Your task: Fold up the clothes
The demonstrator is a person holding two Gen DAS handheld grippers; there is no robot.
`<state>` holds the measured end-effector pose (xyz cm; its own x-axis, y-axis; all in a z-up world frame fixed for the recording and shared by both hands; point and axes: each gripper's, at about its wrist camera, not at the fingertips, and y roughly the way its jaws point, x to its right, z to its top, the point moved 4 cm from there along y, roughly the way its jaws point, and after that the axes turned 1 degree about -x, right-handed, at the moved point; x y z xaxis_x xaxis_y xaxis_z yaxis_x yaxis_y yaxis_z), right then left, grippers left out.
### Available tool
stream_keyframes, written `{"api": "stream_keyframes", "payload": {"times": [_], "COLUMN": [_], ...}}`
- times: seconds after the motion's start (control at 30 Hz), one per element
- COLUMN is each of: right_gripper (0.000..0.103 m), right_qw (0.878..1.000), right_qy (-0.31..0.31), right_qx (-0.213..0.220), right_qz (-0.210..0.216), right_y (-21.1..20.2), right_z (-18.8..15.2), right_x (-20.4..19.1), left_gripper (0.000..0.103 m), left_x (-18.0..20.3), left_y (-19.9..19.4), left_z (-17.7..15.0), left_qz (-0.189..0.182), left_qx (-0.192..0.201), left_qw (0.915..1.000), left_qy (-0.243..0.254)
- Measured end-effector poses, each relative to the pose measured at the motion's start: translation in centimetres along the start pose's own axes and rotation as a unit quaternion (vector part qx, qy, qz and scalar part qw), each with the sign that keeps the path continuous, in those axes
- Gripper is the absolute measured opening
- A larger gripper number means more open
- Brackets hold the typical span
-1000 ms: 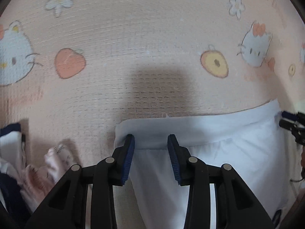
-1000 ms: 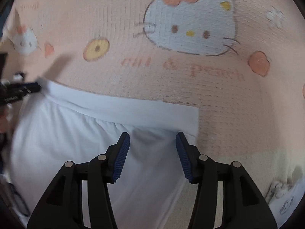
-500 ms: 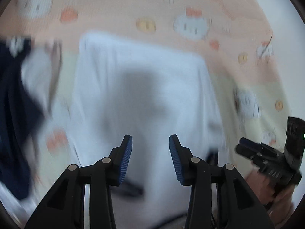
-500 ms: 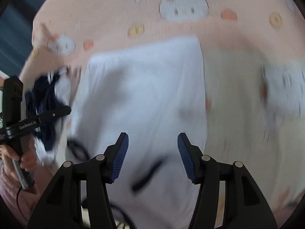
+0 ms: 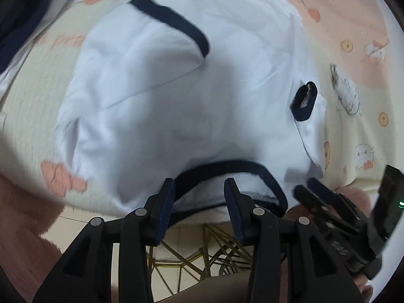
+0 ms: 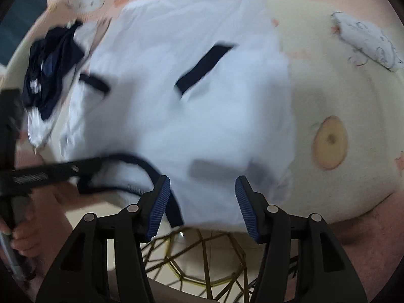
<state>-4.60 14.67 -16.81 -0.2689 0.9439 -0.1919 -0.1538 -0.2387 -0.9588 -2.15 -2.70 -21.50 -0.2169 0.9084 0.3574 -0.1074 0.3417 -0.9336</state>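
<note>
White T-shirt with navy trim lies spread on the cartoon-print blanket, partly folded: left sleeve is turned in over the body, its navy cuff up beyond the collar, right sleeve cuff near the shirt's right edge. Landmark = navy collar, at the near edge of the surface; shirt's long axis runs from the collar straight away from both tools. Left tool sits right at the collar, jaws apart, gripping nothing, collar band between and just beyond the tips. Right tool is right of the collar over the right shoulder, also open and empty; in its view the left tool crosses at the collar's left side. Left tool is the nearer one to the collar. Dark navy garment bunched far left of the collar. Versus 1 s ago: both tools were at the shirt's hem end, low over the fabric; now pulled back to the collar end, whole shirt in view, frames motion-blurred. Judgement: next grasp likely at shoulders either side of collar
</note>
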Motion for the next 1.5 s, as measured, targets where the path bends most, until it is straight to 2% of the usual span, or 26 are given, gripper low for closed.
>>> {"api": "stream_keyframes", "payload": {"times": [0.1,0.13,0.23,0.33,0.4,0.47,0.5,0.57,0.63,0.67,0.73,0.8,0.9,1.0,1.03,1.1,1.17,1.27,1.3,1.43,1.5], "right_gripper": [0.055,0.056,0.056,0.057,0.057,0.057,0.057,0.057,0.057,0.057,0.057,0.057,0.059,0.059,0.057,0.048,0.039,0.041,0.042,0.045,0.057], "right_qw": [1.000,0.999,0.998,0.998,0.998,0.993,0.989,0.981,0.971,0.967,0.963,0.964,0.966,0.967,0.967,0.969,0.973,0.973,0.970,0.963,0.961], "right_qy": [-0.002,0.001,-0.001,0.006,0.043,0.093,0.121,0.176,0.222,0.240,0.261,0.263,0.257,0.251,0.249,0.240,0.229,0.227,0.236,0.269,0.270], "right_qx": [-0.019,-0.038,-0.054,-0.064,-0.047,-0.001,0.027,0.069,0.090,0.084,0.057,0.031,0.010,0.007,0.008,0.003,-0.002,0.004,0.007,0.002,0.011], "right_qz": [-0.003,-0.004,-0.017,-0.007,0.028,0.069,0.074,0.049,0.017,0.004,0.007,0.008,0.028,0.047,0.054,0.062,0.040,-0.041,-0.052,-0.005,0.056], "right_y": [1.8,2.7,2.6,2.2,1.0,-1.0,-2.1,-3.4,-3.9,-3.6,-2.6,-1.4,-0.1,0.1,0.1,0.2,0.1,-0.7,-1.0,-0.8,-0.7], "right_z": [-0.1,-0.3,-1.4,-2.5,-2.6,-2.4,-2.2,-1.7,-1.5,-1.6,-2.0,-2.2,-1.9,-1.7,-1.6,-1.4,-1.4,-1.7,-1.9,-2.1,-1.6], "right_x": [0.0,0.3,0.5,0.9,2.0,3.8,5.0,7.8,10.2,11.1,12.0,11.9,11.3,11.0,10.9,10.7,10.5,11.1,11.5,12.6,12.3], "left_gripper": [0.042,0.042,0.042,0.042,0.042,0.043,0.044,0.046,0.047,0.047,0.047,0.047,0.047,0.047,0.045,0.028,0.027,0.027,0.027,0.031,0.037], "left_x": [-1.1,-1.6,-2.9,-4.2,-5.1,-6.9,-8.0,-10.1,-10.9,-11.0,-10.7,-10.3,-10.6,-11.6,-11.9,-12.4,-12.5,-11.5,-11.2,-10.5,-10.1], "left_y": [0.2,0.0,-0.6,-1.2,-1.9,-3.5,-4.3,-5.1,-4.7,-4.4,-4.1,-4.1,-4.6,-4.4,-4.5,-4.6,-4.1,-4.2,-4.2,-3.9,-3.5], "left_z": [-0.5,-0.8,-1.6,-2.4,-3.1,-3.6,-3.6,-3.6,-3.6,-3.6,-3.4,-3.1,-2.1,-1.7,-1.9,-2.3,-2.7,-2.1,-1.9,-1.4,-1.0], "left_qz": [0.002,-0.008,-0.041,-0.074,-0.096,-0.096,-0.091,-0.092,-0.104,-0.108,-0.109,-0.117,-0.114,-0.127,-0.134,-0.135,-0.135,-0.127,-0.127,-0.131,-0.147], "left_qx": [-0.003,0.000,0.006,0.013,0.027,0.065,0.081,0.105,0.103,0.101,0.101,0.107,0.130,0.132,0.136,0.137,0.127,0.131,0.132,0.127,0.121], "left_qw": [0.9999,0.9996,0.9971,0.9920,0.9866,0.9786,0.9739,0.9620,0.9558,0.9553,0.9587,0.9595,0.9563,0.9489,0.9454,0.9424,0.9427,0.9498,0.9513,0.9528,0.9505], "left_qy": [-0.012,-0.025,-0.063,-0.101,-0.129,-0.170,-0.191,-0.235,-0.255,-0.256,-0.243,-0.233,-0.236,-0.257,-0.264,-0.273,-0.278,-0.255,-0.248,-0.243,-0.246]}}
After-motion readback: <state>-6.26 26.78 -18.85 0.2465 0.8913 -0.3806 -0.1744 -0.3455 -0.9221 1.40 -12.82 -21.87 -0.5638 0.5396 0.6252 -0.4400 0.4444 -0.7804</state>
